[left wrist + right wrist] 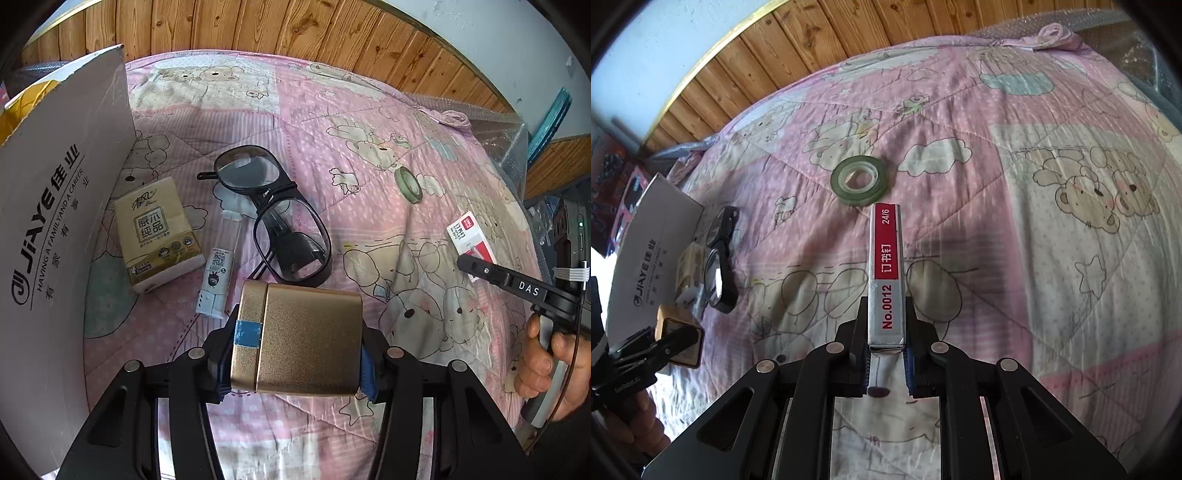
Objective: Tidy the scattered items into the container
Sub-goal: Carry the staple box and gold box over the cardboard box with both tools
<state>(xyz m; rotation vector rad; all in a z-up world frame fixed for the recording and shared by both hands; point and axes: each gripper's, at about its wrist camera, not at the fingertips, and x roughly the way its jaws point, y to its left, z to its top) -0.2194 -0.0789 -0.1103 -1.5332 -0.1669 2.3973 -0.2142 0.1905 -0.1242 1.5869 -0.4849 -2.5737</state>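
Now left gripper (295, 354) clamped on gold box (303, 336), right gripper (886, 363) pinching staple box (886, 273), above pink quilt (997, 184).

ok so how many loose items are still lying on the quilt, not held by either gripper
4: tissue pack beside the cardboard box, small tube right of it, glasses at centre, green tape roll farther out. More may be hidden.

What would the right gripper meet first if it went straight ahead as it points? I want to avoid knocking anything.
Probably the green tape roll: it lies on the quilt just beyond the staple box clamped in the right gripper. Height is unclear, so it might pass above.
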